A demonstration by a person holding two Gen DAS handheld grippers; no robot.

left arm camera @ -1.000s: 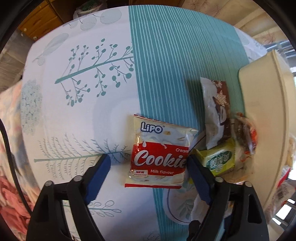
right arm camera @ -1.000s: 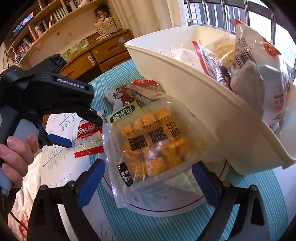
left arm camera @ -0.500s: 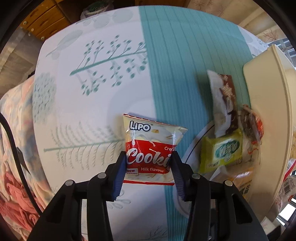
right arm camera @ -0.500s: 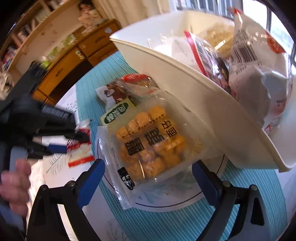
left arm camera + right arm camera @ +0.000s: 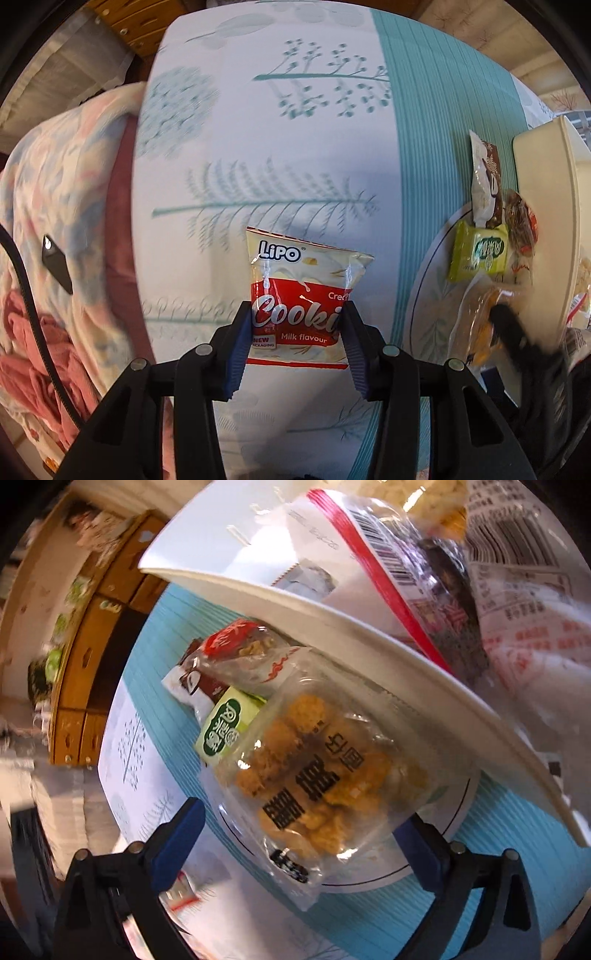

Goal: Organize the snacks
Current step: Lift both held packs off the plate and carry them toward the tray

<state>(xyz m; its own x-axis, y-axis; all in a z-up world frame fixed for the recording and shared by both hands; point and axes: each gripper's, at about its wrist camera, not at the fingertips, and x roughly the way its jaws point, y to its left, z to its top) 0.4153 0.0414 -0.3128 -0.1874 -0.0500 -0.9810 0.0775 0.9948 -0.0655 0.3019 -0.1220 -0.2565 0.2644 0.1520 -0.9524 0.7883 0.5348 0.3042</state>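
— What's the biggest thing out there?

— The table [image 5: 295, 155], under a white cloth with teal leaf prints and a teal striped band. Next down is the white bin [image 5: 369, 627], leaning over the striped band with bags of snacks packed inside. Its rim shows at three o'clock from the left wrist.

— And under the bin?

— A plate [image 5: 369, 880] with a dark ring, partly tucked beneath the rim. A clear puff bag [image 5: 325, 786] of golden pieces lies on it.

— Is anyone gripping that?

— No. The right gripper [image 5: 299, 834] straddles it, jaws opening, blue pads clear of the wrapper at eight and four o'clock.

— The left hand?

— The left gripper [image 5: 295, 343] is clamped on the cookie pack [image 5: 303, 295], red and white, marked Lipo, one pad pressing each side of its lower half. The pack sits over the white cloth, at nine o'clock from the plate.

— Smaller bits?

— At eleven o'clock of the puff bag, touching it, a green packet [image 5: 229, 727]. Beyond that a brown-and-white pack [image 5: 192, 686] and a clear pack with red print [image 5: 251, 650], both against the bin.
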